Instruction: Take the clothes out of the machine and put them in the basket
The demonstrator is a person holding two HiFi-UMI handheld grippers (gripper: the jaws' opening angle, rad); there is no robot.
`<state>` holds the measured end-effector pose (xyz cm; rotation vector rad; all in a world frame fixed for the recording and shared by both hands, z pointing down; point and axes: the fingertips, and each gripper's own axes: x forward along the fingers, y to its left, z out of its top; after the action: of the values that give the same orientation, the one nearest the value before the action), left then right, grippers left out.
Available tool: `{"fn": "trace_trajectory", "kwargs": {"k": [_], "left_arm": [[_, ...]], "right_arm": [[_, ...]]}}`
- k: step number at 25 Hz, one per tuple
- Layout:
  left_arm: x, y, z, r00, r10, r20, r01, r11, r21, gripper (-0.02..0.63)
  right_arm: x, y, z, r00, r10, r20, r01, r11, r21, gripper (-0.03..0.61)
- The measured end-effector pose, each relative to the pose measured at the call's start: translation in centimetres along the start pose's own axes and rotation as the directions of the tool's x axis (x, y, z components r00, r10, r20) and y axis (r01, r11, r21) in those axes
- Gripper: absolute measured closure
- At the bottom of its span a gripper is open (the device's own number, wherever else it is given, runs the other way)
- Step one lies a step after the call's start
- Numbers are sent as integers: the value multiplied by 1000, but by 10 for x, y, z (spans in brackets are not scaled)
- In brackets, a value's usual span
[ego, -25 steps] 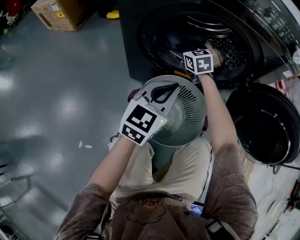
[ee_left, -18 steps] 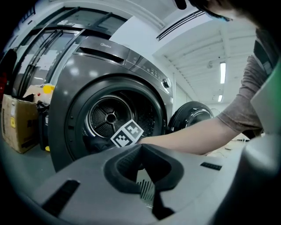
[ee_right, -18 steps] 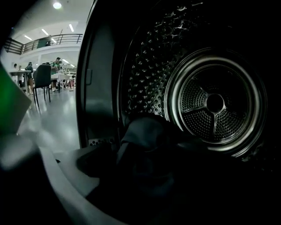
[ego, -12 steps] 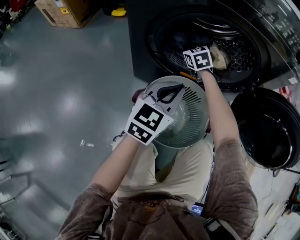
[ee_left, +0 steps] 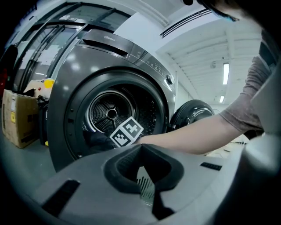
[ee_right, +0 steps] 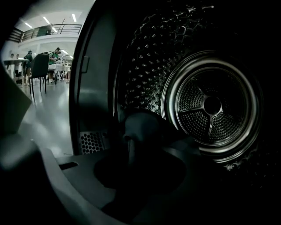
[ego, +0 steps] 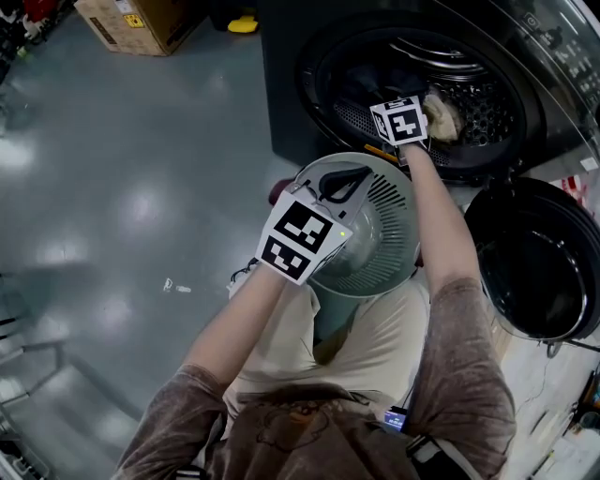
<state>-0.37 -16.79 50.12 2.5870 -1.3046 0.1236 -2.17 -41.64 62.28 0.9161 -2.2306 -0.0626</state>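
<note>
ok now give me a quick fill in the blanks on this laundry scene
1. The left gripper has its claw shut on the grey ____.
2. The door of the machine stands ____.
3. A light-coloured cloth lies inside the machine's ____.
4. A cardboard ____ sits on the floor.

Missing words: basket; open; drum; box.

right claw (ee_right: 131, 143) just closing, dark cloth (ee_right: 147, 125) pinched between, perforated drum (ee_right: 145, 74) behind
</note>
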Motion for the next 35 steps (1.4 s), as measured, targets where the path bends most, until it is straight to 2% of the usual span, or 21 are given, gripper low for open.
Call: {"fn": "trace_trajectory", "kwargs": {"k": [3,8,11,17,26,35], "left_arm": [[1,2,-2,1000,9,-5,-9,1000,0,607],[5,5,-8,1000,15,-16,-15,1000,-14,607],[5,6,-7,1000,22,-15,-22,1000,-21,607],[7,3,-7,999,27,-19,-27,999,-18,607],[5,7,-2,998,56,4,-55,998,-29,607],[1,5,3,997,65,27,-65,998,-16,607]], "right_arm": [[-10,-5,2,1000,0,23,-1,1000,18,505],[-36,-9,2,995,28,98,-38,994,106,508],[-53,-2,-5,993,40,112,-50,995,88,511],[-87,0,-14,988,4,152,-27,989,147,515],[-141,25,-28,976,46,211,-80,984,159,518],[-185,63,-60,974,94,206,-134,973,190,520]]}}
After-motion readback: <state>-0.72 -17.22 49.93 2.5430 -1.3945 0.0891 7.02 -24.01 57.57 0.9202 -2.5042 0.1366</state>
